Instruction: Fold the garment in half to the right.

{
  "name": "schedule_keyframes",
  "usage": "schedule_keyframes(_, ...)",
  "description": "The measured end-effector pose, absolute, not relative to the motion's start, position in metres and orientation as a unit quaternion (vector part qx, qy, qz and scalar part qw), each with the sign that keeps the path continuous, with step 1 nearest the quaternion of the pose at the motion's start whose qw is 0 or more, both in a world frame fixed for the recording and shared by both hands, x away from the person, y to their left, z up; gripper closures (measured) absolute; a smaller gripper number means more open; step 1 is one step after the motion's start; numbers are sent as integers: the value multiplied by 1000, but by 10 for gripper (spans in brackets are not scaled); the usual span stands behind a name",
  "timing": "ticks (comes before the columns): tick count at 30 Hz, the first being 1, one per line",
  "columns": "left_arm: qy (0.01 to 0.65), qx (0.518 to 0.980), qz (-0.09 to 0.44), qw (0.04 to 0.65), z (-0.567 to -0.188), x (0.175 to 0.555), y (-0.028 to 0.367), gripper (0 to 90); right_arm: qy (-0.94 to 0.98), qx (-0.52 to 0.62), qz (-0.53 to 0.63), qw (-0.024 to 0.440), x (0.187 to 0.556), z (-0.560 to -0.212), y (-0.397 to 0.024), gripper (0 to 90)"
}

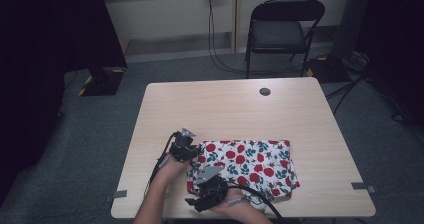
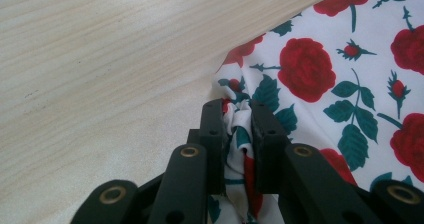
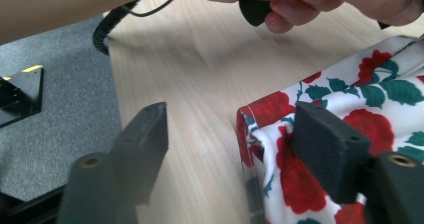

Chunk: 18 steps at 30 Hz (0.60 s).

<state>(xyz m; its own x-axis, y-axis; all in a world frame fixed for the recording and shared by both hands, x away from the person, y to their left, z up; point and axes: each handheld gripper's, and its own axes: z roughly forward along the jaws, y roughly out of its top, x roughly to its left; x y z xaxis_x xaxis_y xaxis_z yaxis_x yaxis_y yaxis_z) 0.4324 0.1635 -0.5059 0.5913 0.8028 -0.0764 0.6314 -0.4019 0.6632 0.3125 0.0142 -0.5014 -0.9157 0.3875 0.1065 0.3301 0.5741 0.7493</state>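
With your left tool [image 2: 235, 129] pinching the folded white rose-print cloth [image 1: 245, 166] at its far left corner, set your open right tool [image 3: 230, 139] squarely over its near left corner on the pale wooden worktop [image 1: 225, 109] before squeezing.

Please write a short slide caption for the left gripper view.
Left gripper shut on a bunched corner of the rose-print cloth lying on the pale wooden table.
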Motion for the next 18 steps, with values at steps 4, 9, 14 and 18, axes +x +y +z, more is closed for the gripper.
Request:
schedule_keyframes(4,432,827,128,335,-506,432,164,799,893,210,393,62,314,-508,22,347)
schedule_keyframes(9,432,828,128,334,-506,432,164,803,897,212,381,74,314,-514,28,389)
schedule_keyframes(14,429,829,129,335,-506,432,164,804,899,212,374,82,317,-516,28,464)
schedule_keyframes(18,428,829,131,336,-506,431,163,804,897,218,371,102,318,-516,28,581)
